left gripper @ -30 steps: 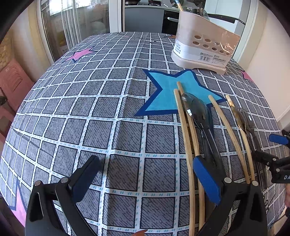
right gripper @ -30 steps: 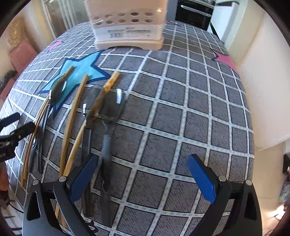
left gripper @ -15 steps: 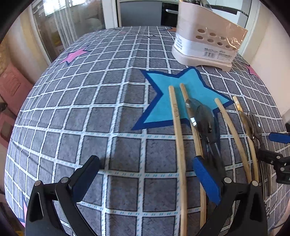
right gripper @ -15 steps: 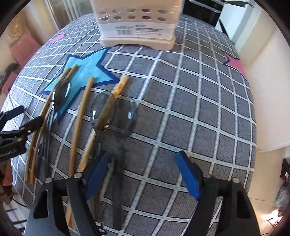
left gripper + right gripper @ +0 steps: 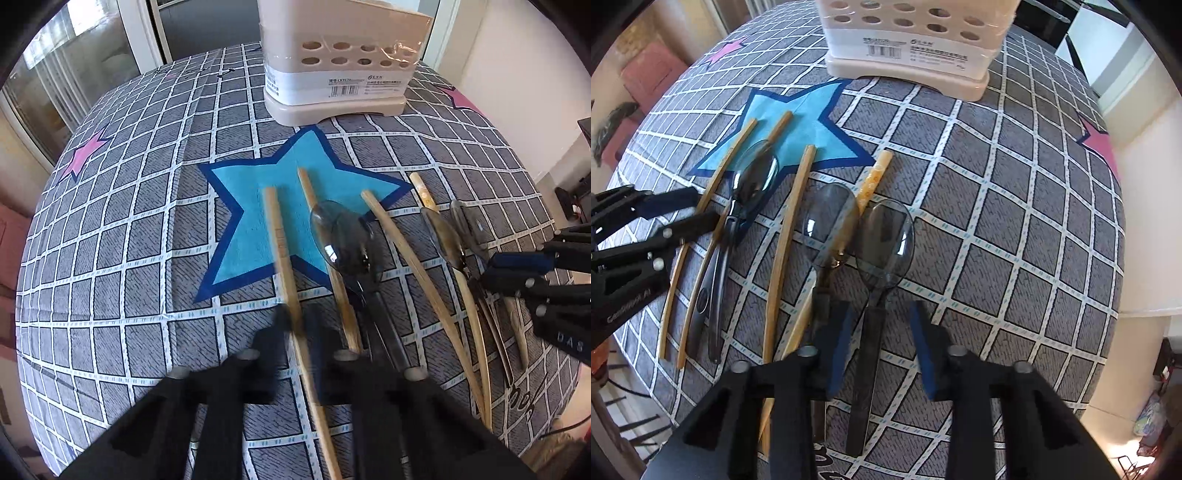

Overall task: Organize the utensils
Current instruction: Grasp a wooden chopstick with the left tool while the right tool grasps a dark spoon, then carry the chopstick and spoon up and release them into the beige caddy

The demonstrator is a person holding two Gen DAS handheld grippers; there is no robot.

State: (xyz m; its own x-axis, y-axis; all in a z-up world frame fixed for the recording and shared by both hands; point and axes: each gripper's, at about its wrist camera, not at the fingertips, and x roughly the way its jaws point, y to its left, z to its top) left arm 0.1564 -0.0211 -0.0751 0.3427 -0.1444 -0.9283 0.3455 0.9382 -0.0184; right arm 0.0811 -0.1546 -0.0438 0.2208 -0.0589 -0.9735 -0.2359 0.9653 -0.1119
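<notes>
The beige utensil holder (image 5: 334, 70) stood at the far side of the surface (image 5: 122, 258), its white label band carrying a barcode and small print too fine to read. Nearer than the holder, across the blue star (image 5: 258, 206), lay the wooden chopsticks and smoky plastic spoons in a loose fan. The left gripper (image 5: 295, 325) had closed on the leftmost chopstick (image 5: 280, 243), the one farthest left of the holder. The right gripper (image 5: 877, 339) stood with its blue pads apart on either side of the rightmost spoon (image 5: 884, 240), not touching its handle. A neighbouring spoon (image 5: 829, 225) lay over a chopstick (image 5: 873, 181). On that gripper's black body, "DAS" could be read.
</notes>
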